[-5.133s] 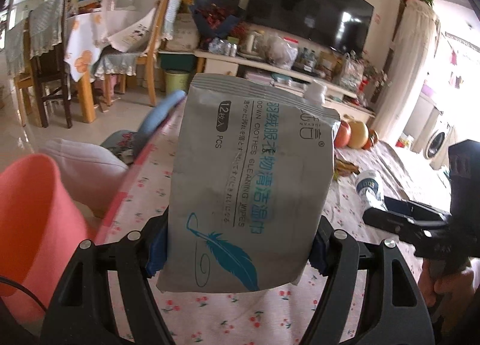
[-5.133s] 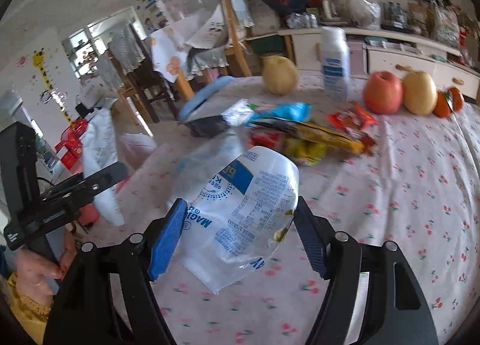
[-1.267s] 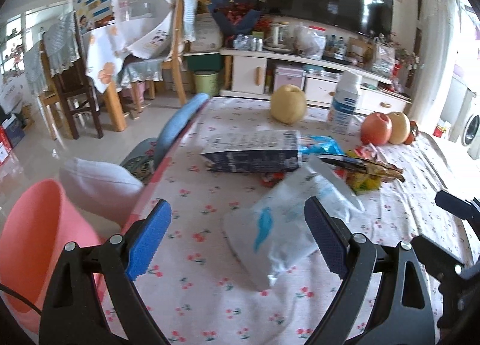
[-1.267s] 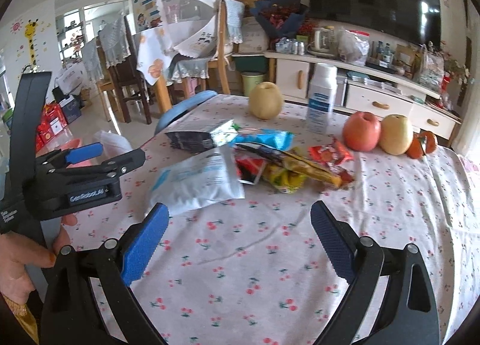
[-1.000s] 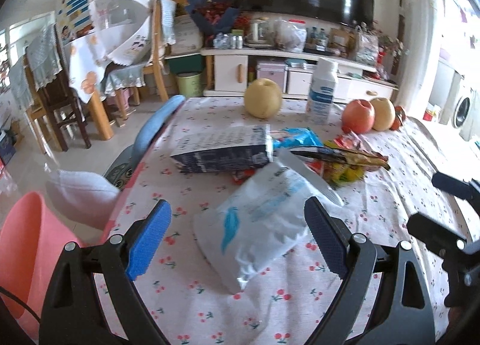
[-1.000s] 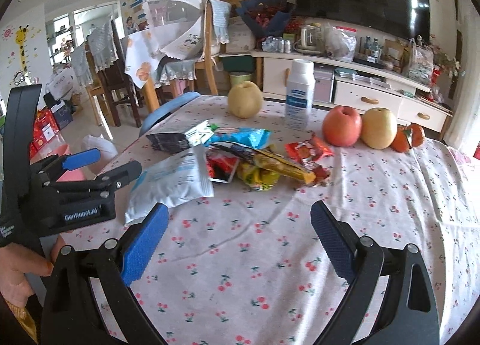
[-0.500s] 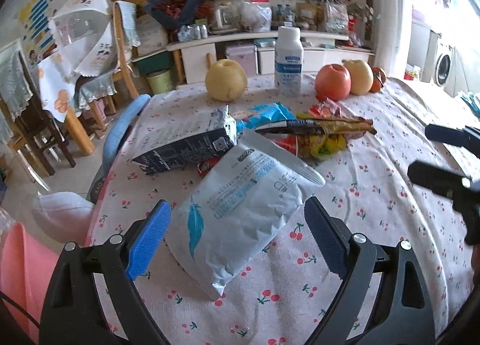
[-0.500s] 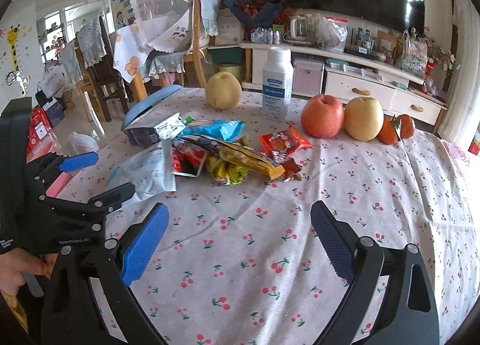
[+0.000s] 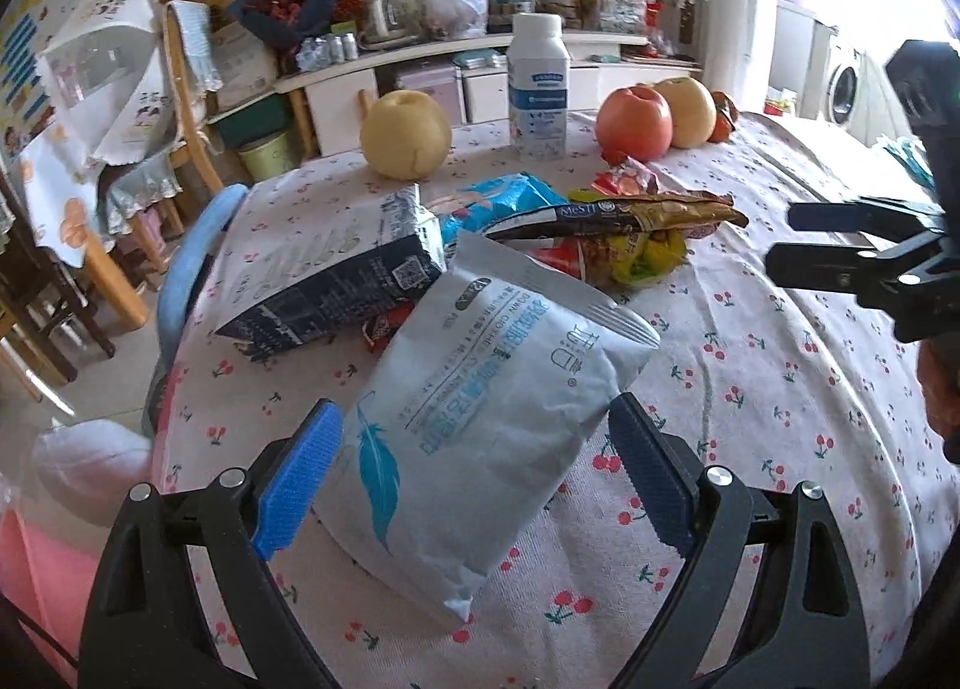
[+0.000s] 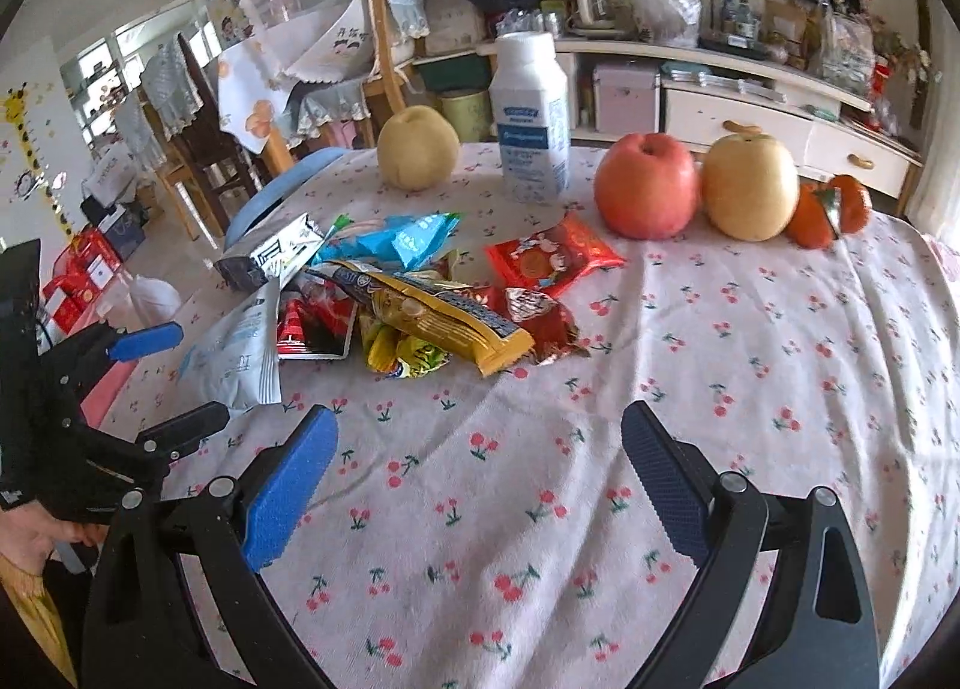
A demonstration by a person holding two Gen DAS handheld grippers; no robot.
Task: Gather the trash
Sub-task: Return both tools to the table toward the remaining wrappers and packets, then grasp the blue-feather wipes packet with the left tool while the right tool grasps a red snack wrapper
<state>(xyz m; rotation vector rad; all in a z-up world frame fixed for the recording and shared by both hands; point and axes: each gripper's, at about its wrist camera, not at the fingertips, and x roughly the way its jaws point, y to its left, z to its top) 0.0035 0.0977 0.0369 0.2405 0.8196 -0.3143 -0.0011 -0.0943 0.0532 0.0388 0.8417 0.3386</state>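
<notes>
- The wipes pack point(image 9: 498, 437) lies flat on the cherry-print table point(image 9: 780, 389), at the near edge of the trash pile, its far corner resting on a dark pouch point(image 9: 336, 275).
- The left gripper point(image 9: 474, 476) hovers over the pack with its jaws wide apart; the pack sits between the 2 pads point(image 9: 297, 479), neither pressing on it.
- Step in hand, as it looks: lining up to grasp the pack.
- Next move calls for lowering, centring the jaws across the pack's width, then closing.
- The right gripper point(image 10: 480, 485) also stands apart, empty, above bare cloth just short of the gold wrapper point(image 10: 432, 311) and red wrapper point(image 10: 552, 257).
- Beyond the pile stand a bottle point(image 10: 531, 125), pears and an apple point(image 10: 645, 185); these look like non-trash.
- A pink bin point(image 9: 30, 563) shows at the table's left edge, likely the destination.
</notes>
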